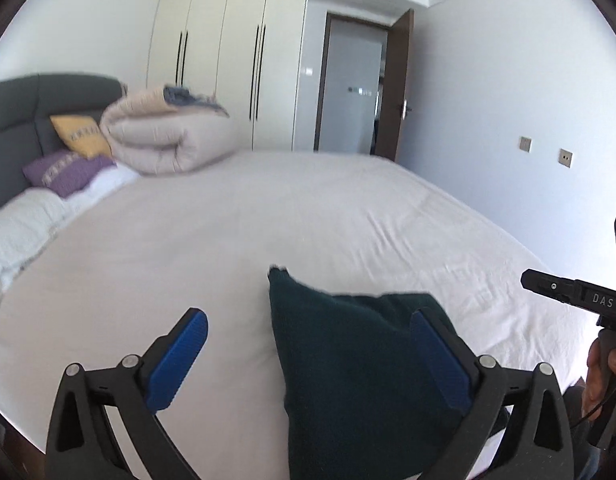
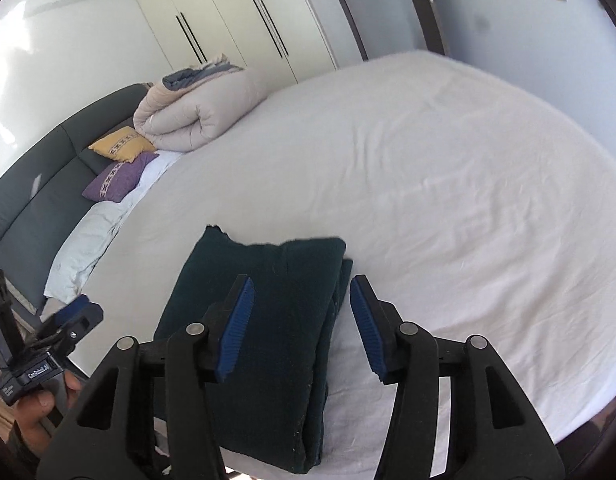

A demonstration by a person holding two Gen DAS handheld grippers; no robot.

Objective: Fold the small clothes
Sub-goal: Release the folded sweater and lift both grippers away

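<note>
**Fold looks near done, both grippers free of the cloth**

Near: left gripper [image 1: 308, 360] has its fingers spread wide, nothing clamped. The dark green cloth [image 1: 360, 364] sits between them in the left wrist view, with the right pad [image 1: 440, 356] drawn over its right edge. Can't tell if that pad touches the fabric or just hovers above it.

Right gripper [image 2: 302, 326] also released, jaws apart, straddling the cloth's [image 2: 268, 320] right edge from above. No grasp visible.

Cloth: lies at the near edge of the bed [image 2: 448, 200], already in a stacked rectangle. Several layers show along the right side in the right wrist view. The far left corner pokes out a bit ragged, so the stack isn't fully square.

Far: rolled duvet [image 2: 196, 120], yellow cushion [image 2: 122, 146] and purple cushion [image 2: 118, 178] at the far left by the headboard [image 2: 36, 208], well apart from the work area. Wardrobe [image 1: 228, 68] and door [image 1: 400, 84] behind.

Step, my read: last fold is down, hands in let-go or tidy phase.

Next move needs: either press or flatten the stack and square that far left corner, or pinch all layers at the right edge together for one more half fold. Missing a layer there would let the stack splay.
</note>
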